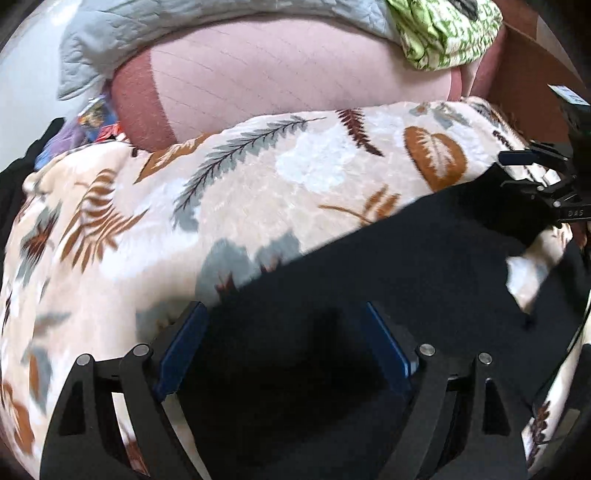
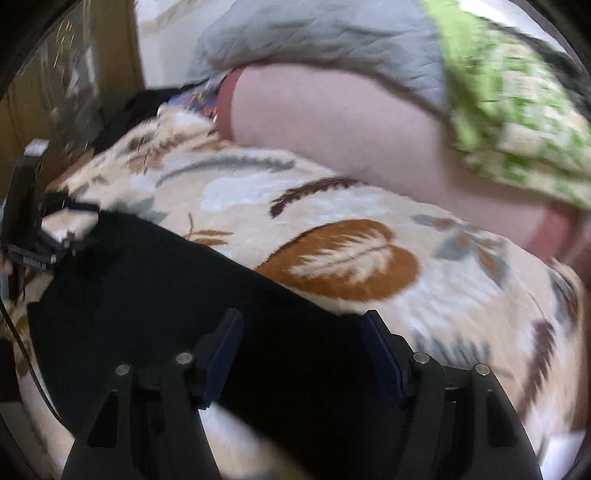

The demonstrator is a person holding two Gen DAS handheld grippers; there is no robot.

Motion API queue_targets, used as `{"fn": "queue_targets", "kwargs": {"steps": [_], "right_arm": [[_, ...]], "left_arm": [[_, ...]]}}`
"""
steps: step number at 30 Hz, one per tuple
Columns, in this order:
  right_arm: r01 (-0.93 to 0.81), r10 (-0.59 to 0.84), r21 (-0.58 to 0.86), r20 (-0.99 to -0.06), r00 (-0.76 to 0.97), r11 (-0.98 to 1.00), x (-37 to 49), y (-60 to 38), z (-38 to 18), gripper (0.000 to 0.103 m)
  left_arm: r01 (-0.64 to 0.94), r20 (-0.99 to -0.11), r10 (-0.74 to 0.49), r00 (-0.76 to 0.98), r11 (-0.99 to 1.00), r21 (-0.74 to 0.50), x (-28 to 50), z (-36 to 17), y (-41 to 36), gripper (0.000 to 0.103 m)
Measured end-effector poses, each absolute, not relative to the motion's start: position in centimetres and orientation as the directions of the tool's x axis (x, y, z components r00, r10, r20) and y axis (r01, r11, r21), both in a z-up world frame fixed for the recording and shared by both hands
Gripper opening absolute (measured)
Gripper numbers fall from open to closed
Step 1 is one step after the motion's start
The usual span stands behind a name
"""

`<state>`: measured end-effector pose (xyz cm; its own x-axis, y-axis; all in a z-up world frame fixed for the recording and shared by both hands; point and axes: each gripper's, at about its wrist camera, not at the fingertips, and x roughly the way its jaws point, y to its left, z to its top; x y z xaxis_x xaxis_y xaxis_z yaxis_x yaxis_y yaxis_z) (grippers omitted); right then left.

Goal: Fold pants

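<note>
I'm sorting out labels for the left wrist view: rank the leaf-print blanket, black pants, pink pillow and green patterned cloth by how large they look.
1. leaf-print blanket
2. black pants, nearest the camera, so likely exaggerated
3. pink pillow
4. green patterned cloth, partly cut off

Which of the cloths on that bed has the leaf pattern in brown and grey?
The cream blanket under the black pants. The grey quilt is plain, and the bundle beside it is green and white.

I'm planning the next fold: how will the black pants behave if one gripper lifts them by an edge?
The black pants would probably droop rather than hold shape: they lie limp, following the leaf-print blanket beneath. They look thin, so likely light. The plush blanket may drag on them, so pushing could bunch the cloth. Both the left gripper and the right gripper stand open above them.
</note>
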<state>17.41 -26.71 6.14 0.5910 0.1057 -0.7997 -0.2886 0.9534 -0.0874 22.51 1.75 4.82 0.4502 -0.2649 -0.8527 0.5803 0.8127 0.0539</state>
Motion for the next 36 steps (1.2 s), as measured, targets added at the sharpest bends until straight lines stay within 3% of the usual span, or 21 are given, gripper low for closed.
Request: {"fn": "queue_targets", "kwargs": {"steps": [5, 6, 8, 9, 10, 12, 14, 17, 24, 29, 32, 36], "right_arm": [[-0.347, 0.081, -0.116, -0.859, 0.505, 0.931, 20.4, -26.0, 2.9, 0.067], [-0.351, 0.067, -0.124, -0.872, 0.485, 0.928, 20.7, -25.9, 2.2, 0.064], [-0.362, 0.102, -0.093, -0.869, 0.484, 0.927, 20.6, -25.6, 1.9, 0.041], [-0.366, 0.099, -0.106, -0.86, 0.501, 0.925, 20.2, -25.2, 2.1, 0.016], [-0.364, 0.087, -0.125, -0.854, 0.514, 0.923, 19.9, -24.8, 2.3, 0.007], [-0.348, 0.062, -0.164, -0.829, 0.555, 0.923, 18.8, -24.2, 2.9, 0.007], [-0.33, 0.056, -0.187, -0.793, 0.607, 0.925, 17.3, -24.0, 4.3, 0.007], [-0.296, 0.073, -0.19, -0.718, 0.692, 0.936, 13.7, -23.8, 7.9, 0.007], [-0.322, 0.131, -0.216, -0.609, 0.782, 0.922, 1.2, -21.8, 12.4, 0.007], [-0.341, 0.172, -0.139, -0.654, 0.736, 0.93, -5.9, -20.5, 8.9, 0.007], [-0.313, 0.141, -0.118, -0.707, 0.693, 0.943, -7.2, -20.2, 4.9, 0.006], [-0.285, 0.126, -0.087, -0.75, 0.65, 0.955, -7.1, -19.8, 1.8, 0.006]], "left_arm": [[0.651, -0.9, -0.233, 0.37, 0.755, 0.072, 25.1, 1.9, 0.3, 0.087], [0.661, -0.899, -0.242, 0.366, 0.747, 0.068, 25.3, 1.5, 0.1, 0.087], [0.661, -0.893, -0.264, 0.365, 0.749, 0.049, 25.6, 1.2, -0.1, 0.086], [0.664, -0.895, -0.271, 0.354, 0.747, 0.037, 25.8, 1.2, -0.2, 0.079], [0.671, -0.893, -0.289, 0.344, 0.741, 0.019, 25.8, 1.4, -0.3, 0.071], [0.691, -0.888, -0.308, 0.34, 0.723, 0.014, 25.2, 2.0, -0.5, 0.019], [0.691, -0.882, -0.268, 0.387, 0.718, 0.085, 24.3, 2.6, -0.7, 0.005], [0.673, -0.853, -0.27, 0.446, 0.73, 0.121, 21.5, 4.8, 0.1, 0.004], [0.645, -0.757, -0.391, 0.524, 0.763, 0.052, 10.8, 11.5, 5.1, 0.004], [0.608, -0.793, -0.358, 0.494, 0.794, 0.02, 3.3, 9.0, 7.0, 0.004], [0.563, -0.849, -0.302, 0.434, 0.827, -0.006, 2.0, 5.1, 6.9, 0.004], [0.479, -0.852, -0.305, 0.427, 0.875, -0.073, 1.5, 3.2, 7.6, 0.004]]}}
